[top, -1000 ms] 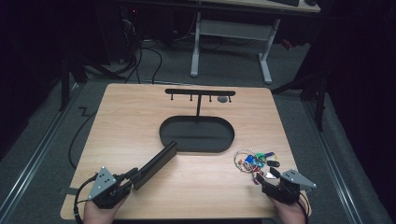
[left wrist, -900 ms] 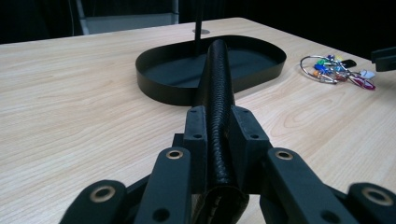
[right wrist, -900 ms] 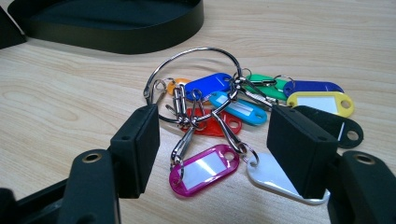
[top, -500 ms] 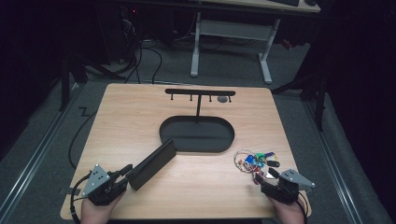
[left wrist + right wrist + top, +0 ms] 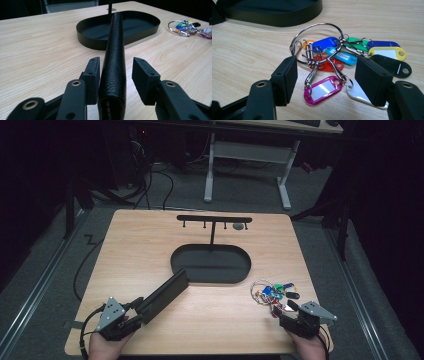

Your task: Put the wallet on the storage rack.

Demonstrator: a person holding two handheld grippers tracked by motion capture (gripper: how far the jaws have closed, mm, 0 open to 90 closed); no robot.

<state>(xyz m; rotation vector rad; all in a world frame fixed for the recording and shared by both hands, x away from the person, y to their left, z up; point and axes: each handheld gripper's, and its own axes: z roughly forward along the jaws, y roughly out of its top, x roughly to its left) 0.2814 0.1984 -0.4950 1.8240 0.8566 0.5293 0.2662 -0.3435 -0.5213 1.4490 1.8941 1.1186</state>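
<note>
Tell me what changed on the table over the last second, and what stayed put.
The left tongs have just been opening and have let go of the black wallet: it sits between the jaws, with a clear gap on one side. Its far end leans on the rim of the black tray, as before. The right tongs stayed open around the key tags; neither hand shifted.

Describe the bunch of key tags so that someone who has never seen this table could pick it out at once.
Start at the black oval tray in the middle of the wooden table, then go toward the near right corner. There, just ahead of the right gripper, lies the bunch of key tags. It is the only many-coloured thing there: plastic tags on a big wire ring, unlike the plain black wallet at the left.
</note>
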